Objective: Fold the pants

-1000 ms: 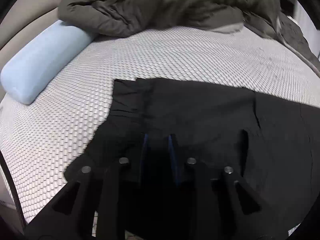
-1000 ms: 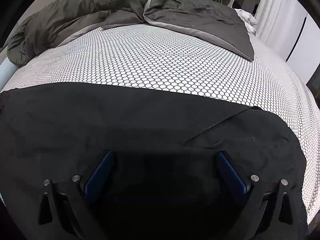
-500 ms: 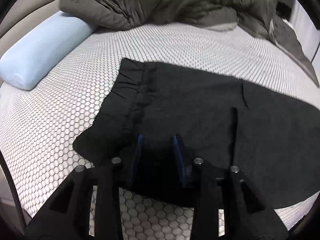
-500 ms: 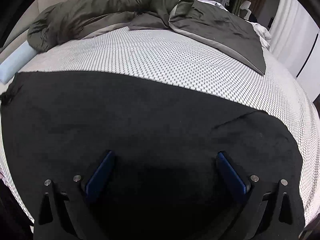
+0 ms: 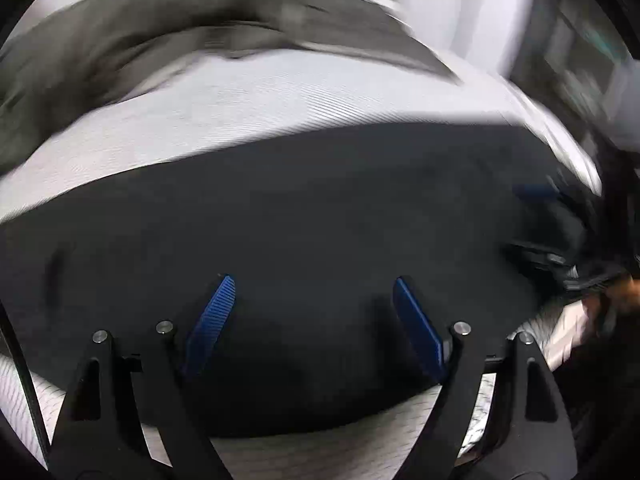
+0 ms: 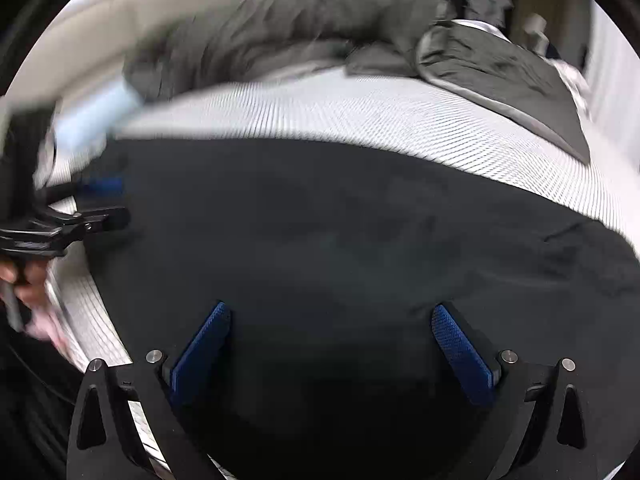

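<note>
Black pants [image 5: 312, 216] lie flat across the white patterned bed sheet [image 5: 240, 104]; they also fill the right wrist view [image 6: 340, 232]. My left gripper [image 5: 314, 292] is open and empty, its blue pads spread just above the near part of the pants. My right gripper [image 6: 330, 320] is open and empty over the pants too. The right gripper shows at the right edge of the left wrist view [image 5: 540, 224]. The left gripper shows at the left edge of the right wrist view [image 6: 100, 204]. Both views are motion-blurred.
A dark olive duvet [image 6: 320, 28] is bunched along the far side of the bed, also in the left wrist view [image 5: 140, 32]. A light blue pillow [image 6: 96, 116] lies at the far left. White curtains [image 5: 448, 4] hang beyond the bed.
My left gripper has opened wide and swung right along the pants. My right gripper has stayed open and swung left. Each gripper now shows in the other's view.
</note>
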Motion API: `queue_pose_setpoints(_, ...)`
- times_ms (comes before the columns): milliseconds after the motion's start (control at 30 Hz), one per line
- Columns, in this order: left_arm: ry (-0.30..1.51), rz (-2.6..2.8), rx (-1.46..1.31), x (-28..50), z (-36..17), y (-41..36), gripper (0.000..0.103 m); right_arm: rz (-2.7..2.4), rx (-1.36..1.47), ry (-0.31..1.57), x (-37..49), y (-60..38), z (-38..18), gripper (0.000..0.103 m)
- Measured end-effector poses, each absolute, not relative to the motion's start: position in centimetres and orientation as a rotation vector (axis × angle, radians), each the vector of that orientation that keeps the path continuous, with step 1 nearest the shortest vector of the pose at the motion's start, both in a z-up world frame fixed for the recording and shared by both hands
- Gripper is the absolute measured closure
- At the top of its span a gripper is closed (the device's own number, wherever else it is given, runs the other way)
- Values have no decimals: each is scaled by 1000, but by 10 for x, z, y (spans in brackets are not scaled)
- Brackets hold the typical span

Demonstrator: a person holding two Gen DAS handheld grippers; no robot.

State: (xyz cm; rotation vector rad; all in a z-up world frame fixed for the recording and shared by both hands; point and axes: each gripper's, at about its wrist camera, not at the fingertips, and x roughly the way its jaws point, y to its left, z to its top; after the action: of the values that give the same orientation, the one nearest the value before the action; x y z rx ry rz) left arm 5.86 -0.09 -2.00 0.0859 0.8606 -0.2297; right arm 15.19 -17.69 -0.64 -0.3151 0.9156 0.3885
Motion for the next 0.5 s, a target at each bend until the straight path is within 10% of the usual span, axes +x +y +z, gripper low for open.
queue_pose_setpoints(500,914,-183,153,59,-46,-1,3,-316,-123,837,143,-412,15,1)
